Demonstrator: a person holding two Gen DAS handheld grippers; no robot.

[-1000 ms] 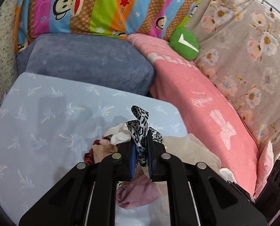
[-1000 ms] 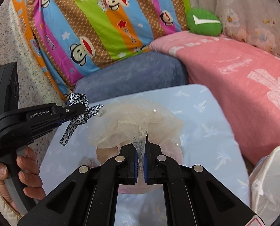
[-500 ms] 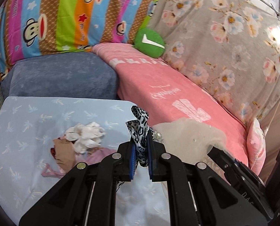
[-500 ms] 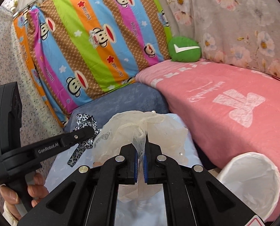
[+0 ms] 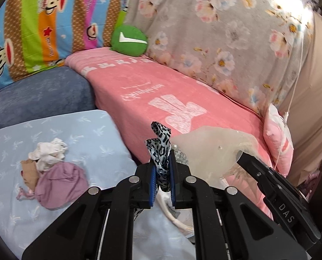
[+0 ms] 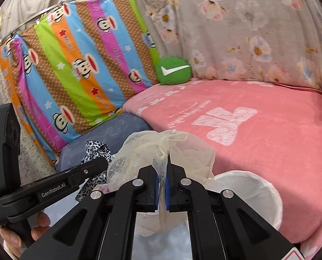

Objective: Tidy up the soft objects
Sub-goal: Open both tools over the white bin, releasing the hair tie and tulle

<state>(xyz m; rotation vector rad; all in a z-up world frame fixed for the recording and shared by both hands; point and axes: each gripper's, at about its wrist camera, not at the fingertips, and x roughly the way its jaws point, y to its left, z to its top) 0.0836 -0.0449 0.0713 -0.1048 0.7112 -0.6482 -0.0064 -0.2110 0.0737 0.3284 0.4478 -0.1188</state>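
Leopard-print ribbon (image 5: 161, 151) was clamped in left gripper (image 5: 162, 178); cream mesh scrunchie (image 6: 161, 151) was clamped in right gripper (image 6: 161, 191), frame centre. Carry step, apparently. Next: position over white basket (image 6: 267, 197), lower right, then release.

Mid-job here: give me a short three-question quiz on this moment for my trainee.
1. True or false: the left gripper is shut on the leopard-print fabric strip.
2. What does the right gripper hold? A) cream mesh fabric B) a purple cloth C) nothing
3. Fill in: the round white fabric basket sits against the ___ blanket.

Key: 1 true; 2 A; 3 pink.
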